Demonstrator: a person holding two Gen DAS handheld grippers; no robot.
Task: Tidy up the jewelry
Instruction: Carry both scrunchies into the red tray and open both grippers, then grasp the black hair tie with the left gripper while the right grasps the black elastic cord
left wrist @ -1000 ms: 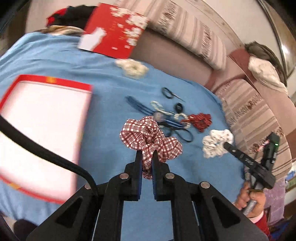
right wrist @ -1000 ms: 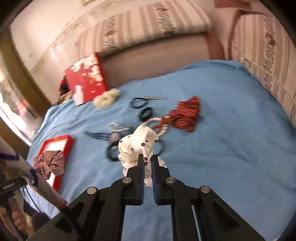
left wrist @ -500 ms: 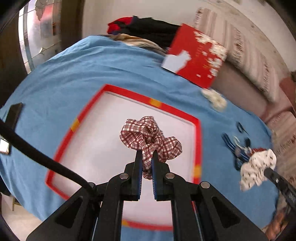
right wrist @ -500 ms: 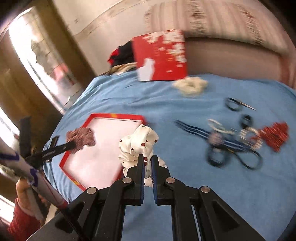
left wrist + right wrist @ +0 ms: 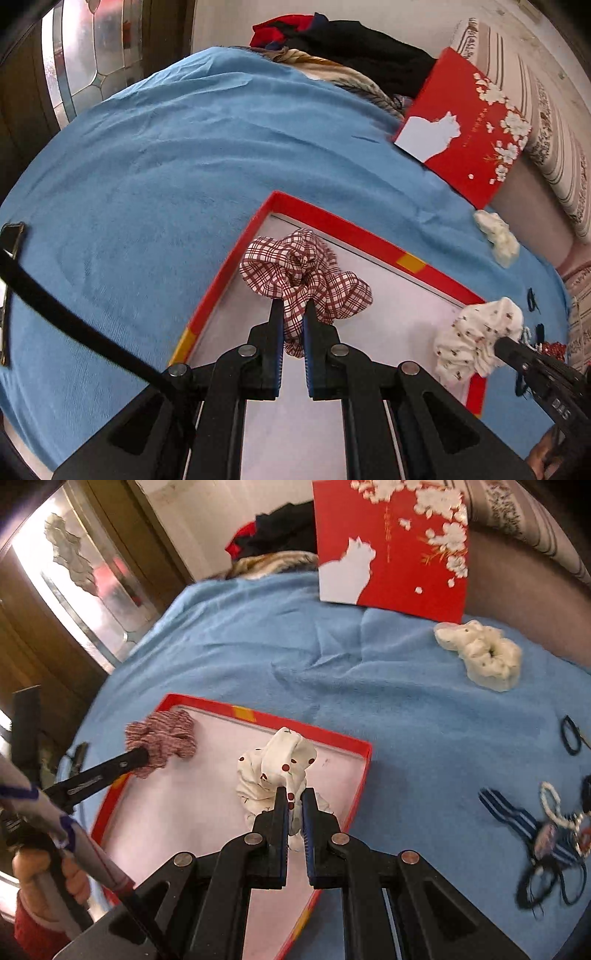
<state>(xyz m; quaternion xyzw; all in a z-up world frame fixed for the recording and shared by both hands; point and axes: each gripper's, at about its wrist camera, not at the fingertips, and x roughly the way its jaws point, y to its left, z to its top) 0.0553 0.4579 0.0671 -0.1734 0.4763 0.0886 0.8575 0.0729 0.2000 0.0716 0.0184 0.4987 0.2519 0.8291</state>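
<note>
Blue cloth covers the surface, with a striped sofa behind it and a glazed door to one side.

Left wrist view: we find the left claw clamped on a red plaid scrunchie, its jaws nearly together with the fabric pinched between them. The scrunchie hangs over the white floor of a red-rimmed box tray, near its far left corner. We cannot tell whether it touches the floor. At the right edge, the right claw holds a white dotted scrunchie over the tray's right rim. A red lid with a white cat leans against the sofa.

Right wrist view: we note the right claw gripping the white dotted scrunchie, jaws closed on its fabric, above the tray's right half. The left claw and its plaid piece sit over the far left corner. Outside the tray remain a cream scrunchie near the lid, a black hair tie, and a tangled pile of bands and beaded pieces at the right.

We judge the task early: two pieces are at the tray but unreleased, and the rest awaits collection.
</note>
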